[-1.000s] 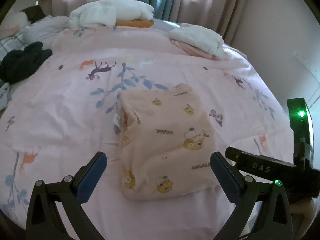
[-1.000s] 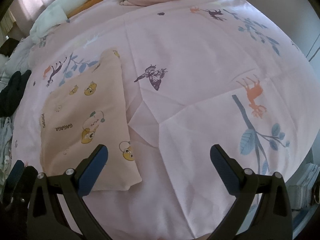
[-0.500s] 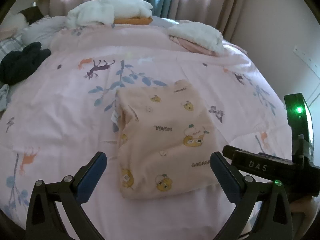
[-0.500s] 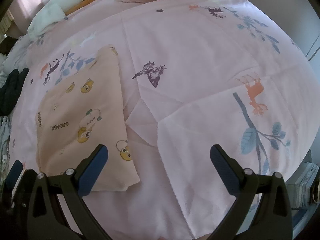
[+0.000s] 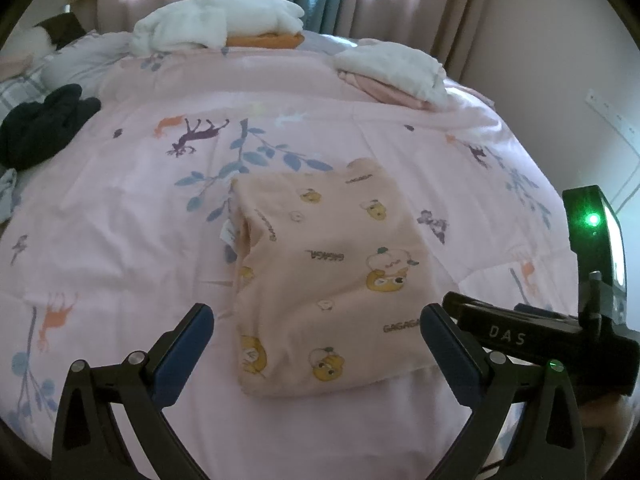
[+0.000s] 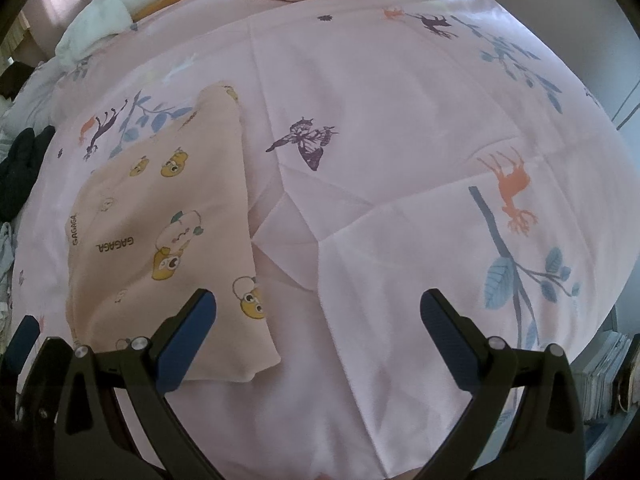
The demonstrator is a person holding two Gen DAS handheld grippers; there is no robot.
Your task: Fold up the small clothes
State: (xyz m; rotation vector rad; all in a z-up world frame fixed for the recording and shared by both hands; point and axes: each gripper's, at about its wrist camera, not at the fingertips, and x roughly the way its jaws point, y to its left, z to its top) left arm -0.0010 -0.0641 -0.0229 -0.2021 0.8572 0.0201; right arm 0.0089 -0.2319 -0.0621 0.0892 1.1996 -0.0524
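Note:
A folded peach garment [image 5: 328,272] with cartoon prints lies flat on the pink bedsheet [image 5: 120,220]. My left gripper [image 5: 316,336] is open and empty, hovering over the garment's near edge. In the right wrist view the garment [image 6: 168,236] lies at the left. My right gripper [image 6: 318,320] is open and empty, above bare sheet just right of the garment. The right gripper's body shows at the right of the left wrist view [image 5: 560,332].
Stacks of folded white, orange and pink clothes [image 5: 216,28] [image 5: 396,76] sit at the bed's far side. A dark garment [image 5: 40,128] lies at the far left. Curtains and a wall stand behind. The bed edge falls away at the right [image 6: 600,320].
Both grippers drew back slightly from the folded garment, which now sits a little farther from me. Both stay open. The garment has not moved on the sheet.

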